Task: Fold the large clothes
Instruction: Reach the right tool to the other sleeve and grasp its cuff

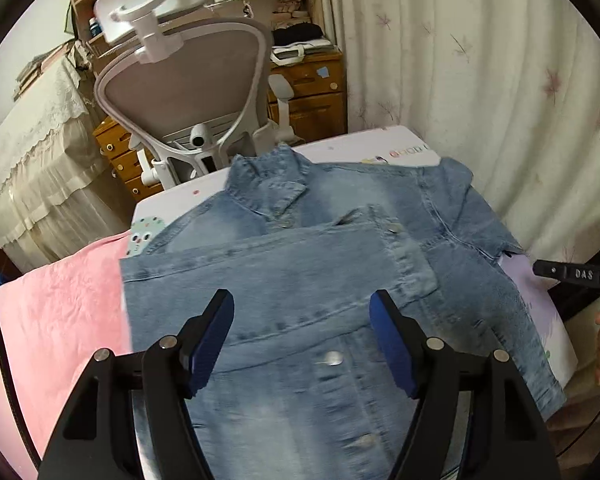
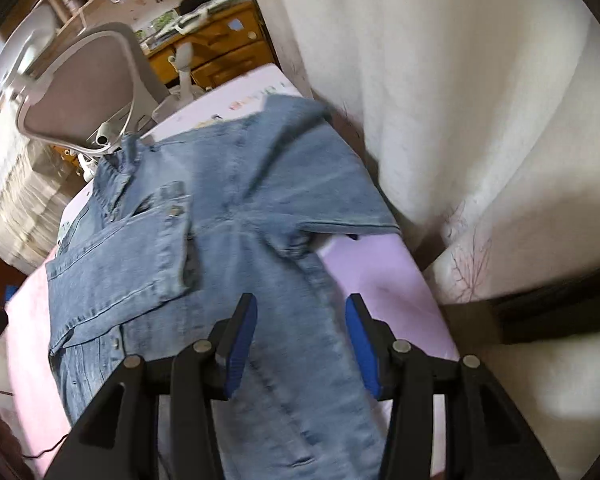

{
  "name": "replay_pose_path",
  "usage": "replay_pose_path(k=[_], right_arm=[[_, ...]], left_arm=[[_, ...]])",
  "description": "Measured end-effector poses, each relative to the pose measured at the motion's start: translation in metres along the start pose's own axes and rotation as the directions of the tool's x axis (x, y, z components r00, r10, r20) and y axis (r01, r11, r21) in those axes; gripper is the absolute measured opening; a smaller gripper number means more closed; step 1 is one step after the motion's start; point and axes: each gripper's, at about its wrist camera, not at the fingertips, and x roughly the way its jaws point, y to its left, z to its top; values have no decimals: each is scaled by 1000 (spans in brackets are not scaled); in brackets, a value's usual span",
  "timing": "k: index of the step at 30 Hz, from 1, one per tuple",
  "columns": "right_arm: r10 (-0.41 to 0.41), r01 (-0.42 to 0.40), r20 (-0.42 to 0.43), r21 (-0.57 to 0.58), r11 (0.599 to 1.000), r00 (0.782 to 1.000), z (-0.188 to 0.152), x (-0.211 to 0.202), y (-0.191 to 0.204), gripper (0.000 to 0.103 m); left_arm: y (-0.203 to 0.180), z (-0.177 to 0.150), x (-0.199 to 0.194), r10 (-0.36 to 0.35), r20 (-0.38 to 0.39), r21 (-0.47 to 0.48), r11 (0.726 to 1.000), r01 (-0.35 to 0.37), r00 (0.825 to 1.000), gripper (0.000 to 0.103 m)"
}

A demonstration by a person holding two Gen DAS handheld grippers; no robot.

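Lying flat, the denim jacket (image 1: pixel 340 280) has one sleeve folded across; both tools spread, empty.

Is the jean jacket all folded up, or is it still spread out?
Partly folded. One sleeve lies folded across the front of the denim jacket; the other sleeve is spread out sideways on the bed.

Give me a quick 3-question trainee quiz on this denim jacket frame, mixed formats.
1. True or false: the left tool is clamped on the denim jacket.
2. Which sleeve already lies folded across the jacket's front? A) the one on the pink blanket side B) the one on the curtain side
3. Fill in: the right tool hovers open over the jacket's ____ edge.

Key: 1 false, its jaws are open and empty; 2 A; 3 curtain-side.
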Motion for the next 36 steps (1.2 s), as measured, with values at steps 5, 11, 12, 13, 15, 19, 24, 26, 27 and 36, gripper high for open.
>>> replay_pose_path(k=[5,11,12,13,15,19,24,26,27,36], right_arm=[[68,-66,-49,48,997,996,19,34,-38,46],[135,-122,-78,146,982,988,33,62,-66,46],[151,-136,-79,163,977,985,34,64,-70,47],[176,-163,-57,180,970,983,36,62,-74,48],[202,-188,-52,202,961,978,40,62,-80,50],[213,-196,-38,254,947,976,48,61,-93,51],[250,-208,-93,329,921,964,50,72,-116,51],[292,-236,-106,367,900,950,49,79,-126,51],[315,-251,-107,392,885,943,48,81,-130,52],[456,-349,-39,586,731,889,51,111,-151,59]], left_arm=[[-55,1,19,40,-37,17,999,-39,999,69],[-87,16,30,29,-61,20,999,-28,998,69],[-93,19,33,23,-58,32,999,-21,998,69],[-97,20,35,20,-57,40,999,-17,998,70],[-114,24,43,16,-59,78,997,-12,998,70],[-145,29,65,7,-81,141,990,4,997,70],[-170,40,80,-35,-93,164,985,50,995,70],[-179,44,85,-46,-97,176,982,63,994,70],[-182,45,88,-48,-99,182,981,66,994,70],[-195,52,103,-54,-125,196,977,78,991,70]])
